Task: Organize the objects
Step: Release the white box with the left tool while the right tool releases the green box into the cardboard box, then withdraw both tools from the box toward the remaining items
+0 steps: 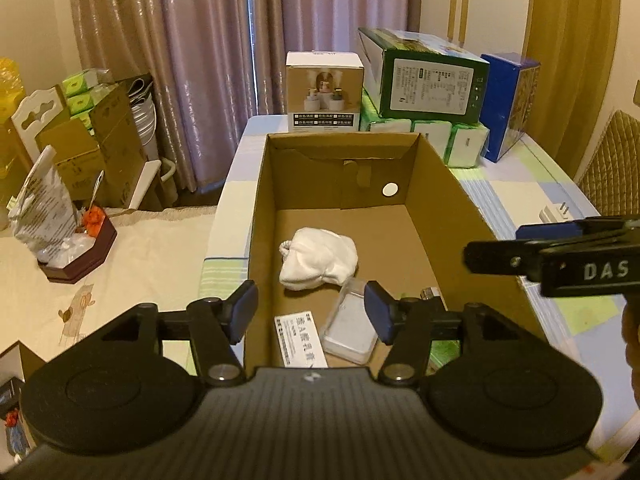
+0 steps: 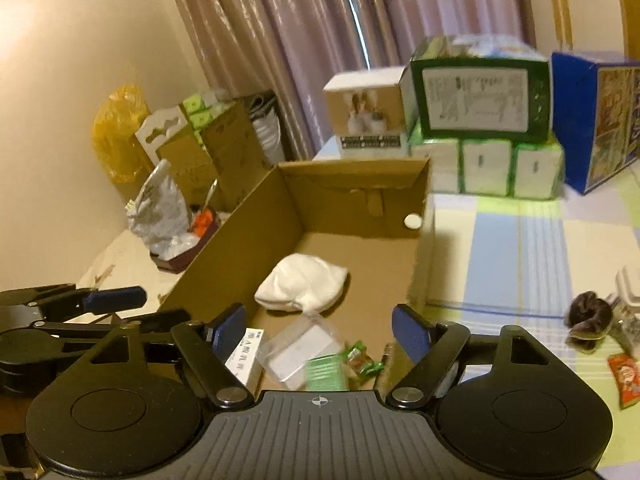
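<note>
Both the left gripper (image 1: 310,312) and right gripper (image 2: 320,330) were wide open and held nothing over the box (image 1: 460,216). Best next: grab the scrunchie (image 2: 588,316) gently.

Green packets (image 2: 344,364) blurred; leaflet (image 1: 298,340) cut off behind the gripper body.

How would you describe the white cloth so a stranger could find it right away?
Find the open cardboard box on the checked table. The cloth lies crumpled on its floor near the middle, beyond a clear plastic case and a printed carton. It is the only soft, bunched thing in there.
</note>
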{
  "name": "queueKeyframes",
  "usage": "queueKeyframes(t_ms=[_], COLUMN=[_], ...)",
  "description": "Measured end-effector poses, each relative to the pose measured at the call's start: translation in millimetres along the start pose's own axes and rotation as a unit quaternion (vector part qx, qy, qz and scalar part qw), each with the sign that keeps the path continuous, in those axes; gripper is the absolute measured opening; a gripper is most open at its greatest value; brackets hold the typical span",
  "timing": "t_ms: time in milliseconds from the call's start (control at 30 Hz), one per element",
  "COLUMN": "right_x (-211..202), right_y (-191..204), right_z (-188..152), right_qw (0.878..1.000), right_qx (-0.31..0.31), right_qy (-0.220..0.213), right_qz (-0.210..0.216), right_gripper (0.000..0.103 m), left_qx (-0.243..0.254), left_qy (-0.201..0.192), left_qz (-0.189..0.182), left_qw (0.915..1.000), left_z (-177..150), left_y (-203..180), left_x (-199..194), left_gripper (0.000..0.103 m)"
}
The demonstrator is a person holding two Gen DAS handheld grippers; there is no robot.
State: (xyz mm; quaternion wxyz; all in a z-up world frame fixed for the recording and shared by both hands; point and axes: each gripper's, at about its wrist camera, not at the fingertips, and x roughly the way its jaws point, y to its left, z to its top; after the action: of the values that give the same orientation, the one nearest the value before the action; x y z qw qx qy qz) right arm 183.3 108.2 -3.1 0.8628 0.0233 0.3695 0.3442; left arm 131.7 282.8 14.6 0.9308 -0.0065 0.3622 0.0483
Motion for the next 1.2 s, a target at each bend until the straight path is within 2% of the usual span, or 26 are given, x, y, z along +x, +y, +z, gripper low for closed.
queueKeyframes(t_ms=[167, 300, 567, 800, 1200], right_x=[-31, -59, -115, -153, -202], right_y=[-13, -18, -23, -44, -75], right_z=[-13, -28, -57, -76, -95], right_qw=[1.000, 0.999, 0.998, 0.997, 0.993], right_qx=[0.021, 0.027, 0.018, 0.042, 0.077], right_qy=[-0.013, -0.019, -0.028, -0.023, -0.040], right_qz=[-0.009, -0.020, -0.048, -0.060, -0.078], right_gripper=[0.083, 0.088, 0.101, 0.101, 0.101], left_qx=[-0.023, -0.042, -0.063, -0.064, -0.051], left_qy=[-0.005, -0.012, -0.019, -0.024, -0.026], left_qz=[-0.003, -0.005, -0.013, -0.026, -0.034], left_qw=[0.9997, 0.9990, 0.9978, 0.9973, 0.9978], left_z=[-11, -22, -40, -54, -65], left_y=[-3, -12, -42, -77, -120], left_x=[-19, -39, -76, -99, -120], left_gripper=[0.061, 0.076, 0.089, 0.101, 0.102])
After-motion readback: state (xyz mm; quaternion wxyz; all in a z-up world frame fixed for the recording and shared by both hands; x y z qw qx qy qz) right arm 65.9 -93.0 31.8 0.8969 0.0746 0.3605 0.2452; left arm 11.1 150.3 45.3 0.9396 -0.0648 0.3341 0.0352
